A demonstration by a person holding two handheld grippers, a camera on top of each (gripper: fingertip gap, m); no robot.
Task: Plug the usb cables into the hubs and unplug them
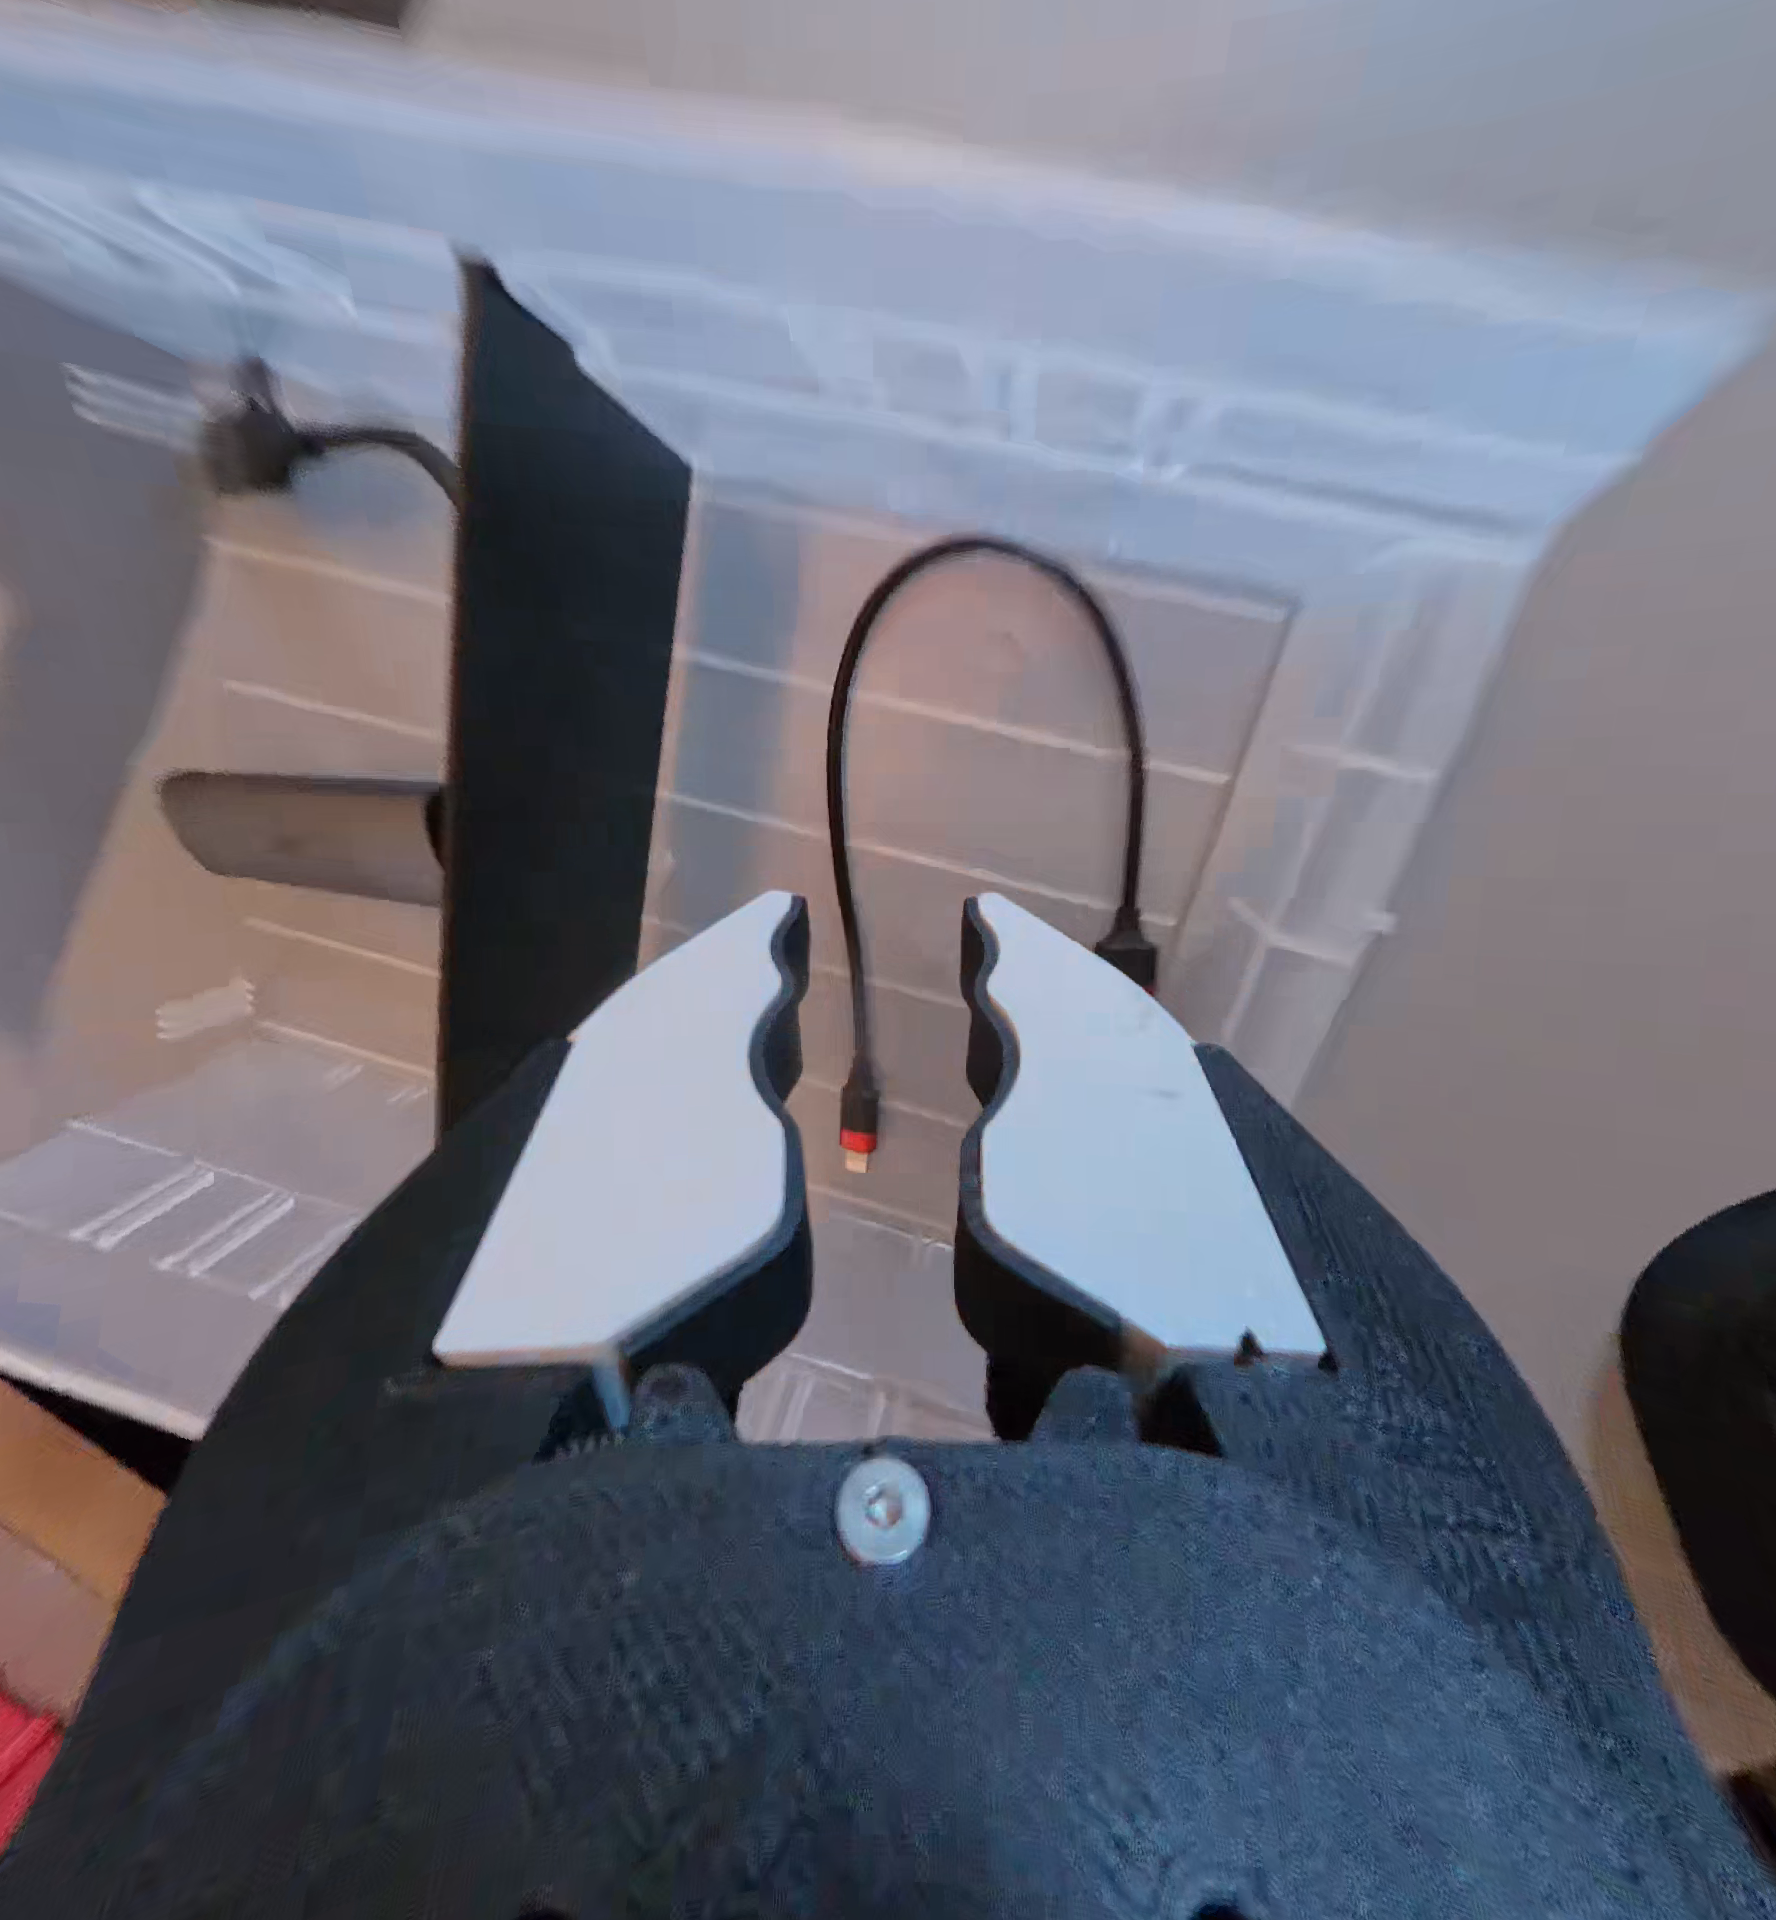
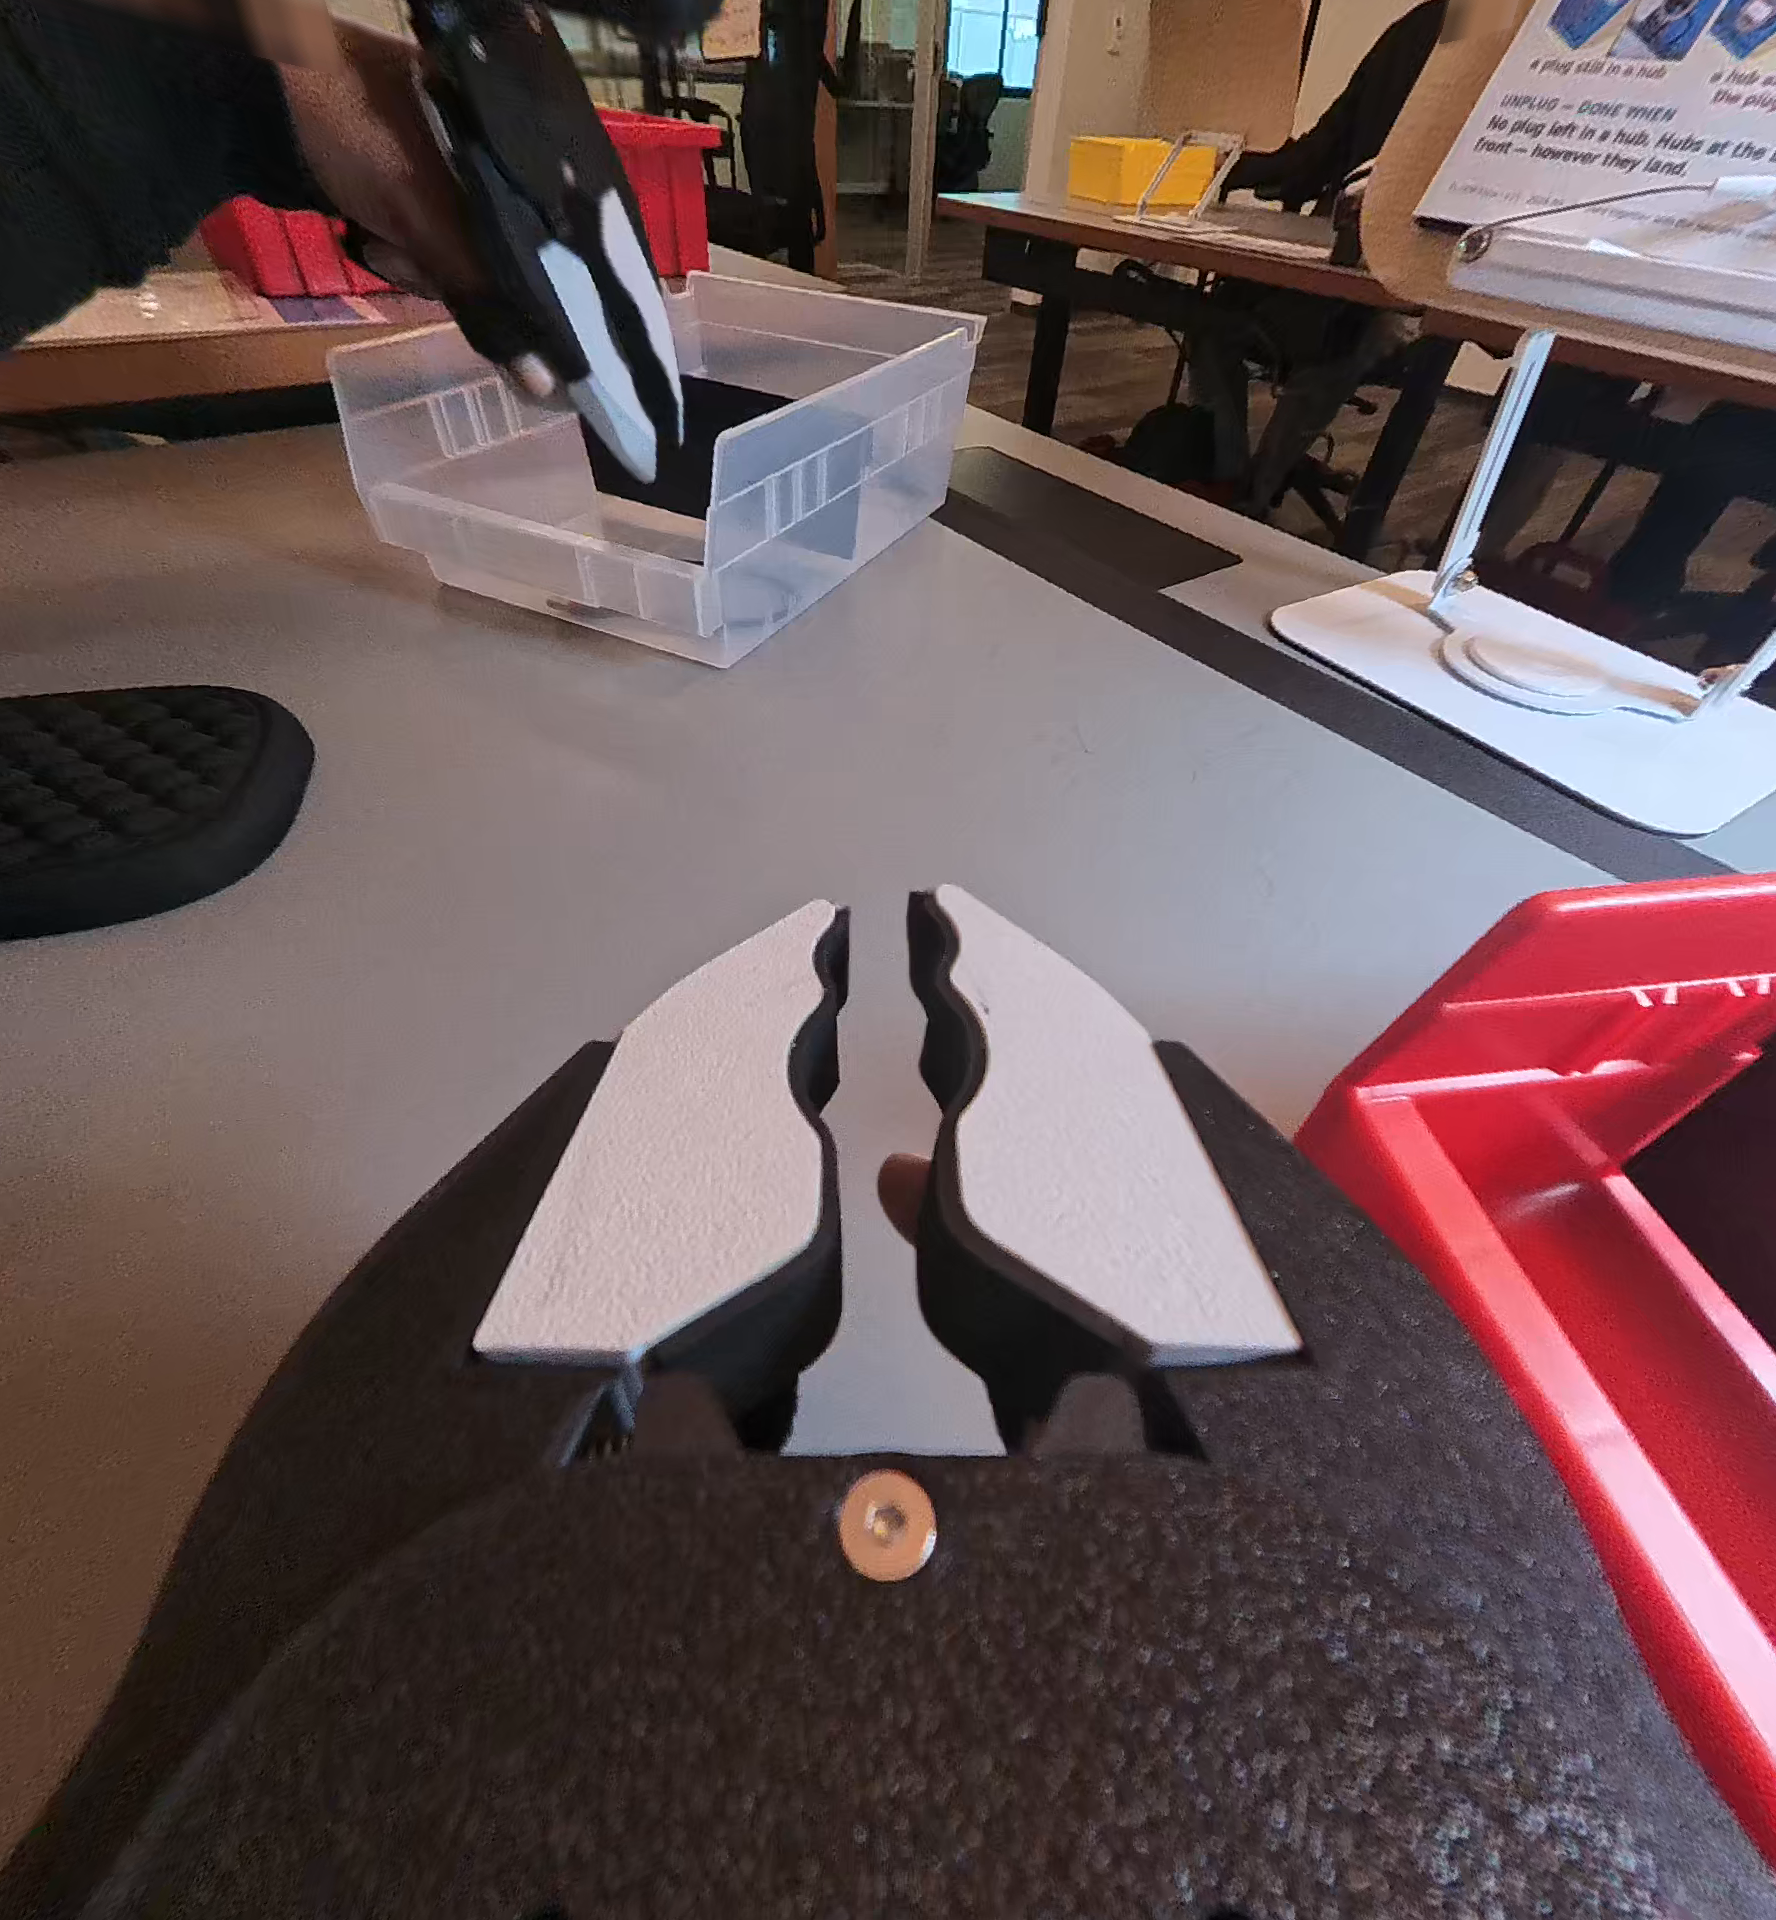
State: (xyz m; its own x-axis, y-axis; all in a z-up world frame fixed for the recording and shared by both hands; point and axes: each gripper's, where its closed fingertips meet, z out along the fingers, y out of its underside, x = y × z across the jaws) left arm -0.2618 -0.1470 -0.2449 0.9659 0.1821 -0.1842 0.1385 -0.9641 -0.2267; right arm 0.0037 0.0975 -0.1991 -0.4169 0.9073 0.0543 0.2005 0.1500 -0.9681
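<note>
while the left gripper [image 1: 884, 914] is being held with its jaws parted over the clear plastic bin [image 1: 1279, 499], a short black usb cable with red-tipped plugs [image 1: 977, 551] is lying inside; the right gripper [image 2: 879, 904], narrowly parted and empty, is being kept above the grey table [image 2: 551, 831].

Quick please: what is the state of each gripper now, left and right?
Left gripper: open, holding nothing, above the black cable in the clear bin.
Right gripper: slightly open, empty, over the grey table.
</note>
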